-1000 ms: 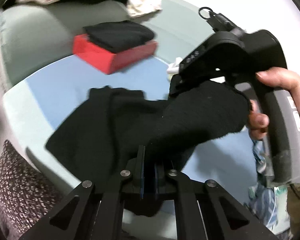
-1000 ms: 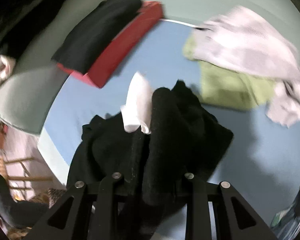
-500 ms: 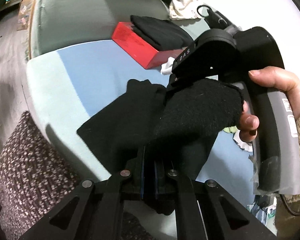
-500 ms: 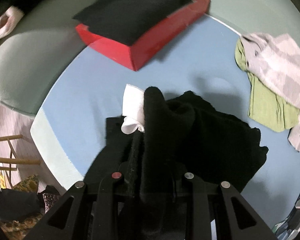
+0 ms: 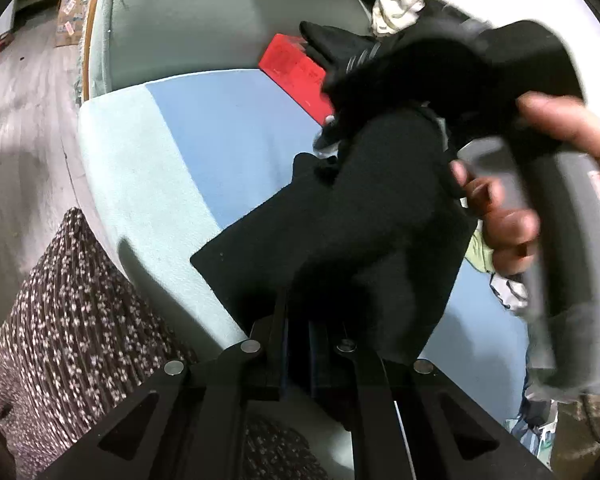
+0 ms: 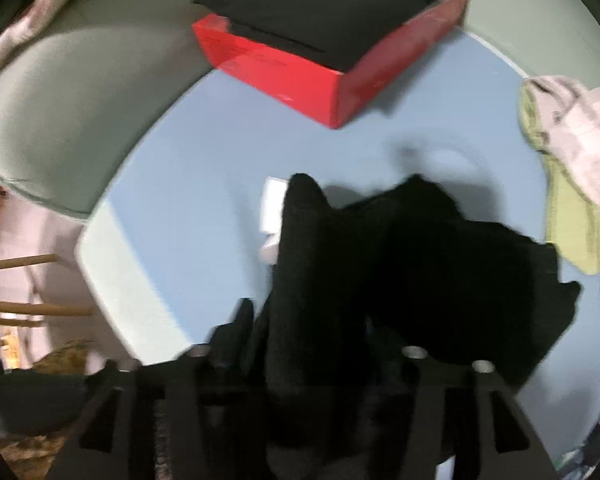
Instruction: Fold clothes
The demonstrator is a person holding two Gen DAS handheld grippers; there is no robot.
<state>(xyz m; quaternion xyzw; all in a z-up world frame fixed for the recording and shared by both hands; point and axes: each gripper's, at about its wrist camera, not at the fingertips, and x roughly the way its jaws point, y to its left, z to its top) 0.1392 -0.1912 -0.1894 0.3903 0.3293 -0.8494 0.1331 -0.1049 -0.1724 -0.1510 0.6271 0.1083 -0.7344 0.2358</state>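
Black knit: your garment [image 5: 380, 216] hangs between the two tongs, its lower part spread on the blue cover [image 5: 228, 136].
Left tongs [image 5: 298, 316]: nearly closed, pinching an edge of the garment; the cloth rises straight out of them toward the other tool.
Right tongs [image 6: 324, 344]: jaws have just been opening and now stand well apart; a thick fold of the garment [image 6: 312, 280] still lies between them, and blur hides whether the fingers touch it.
Right hand [image 5: 512, 216]: in the left view your fingers wrap the grey handle, with the garment draped against the tool's black body.
Garment's place: near the front edge of the blue cover, in front of the red box and well apart from the pile at the right.
Tag [image 6: 274, 208]: a white patch just left of the raised fold, partly hidden behind it.
Red box [image 6: 332, 68]: sits farther back on the cover, with a folded black piece [image 6: 332, 4] lying on top.
Pile [image 6: 572, 168]: green and pale grey clothes lie crumpled at the right edge of the cover.
Cushion [image 5: 72, 320]: a dark speckled one sits below the cover's front edge, left of your left tongs.
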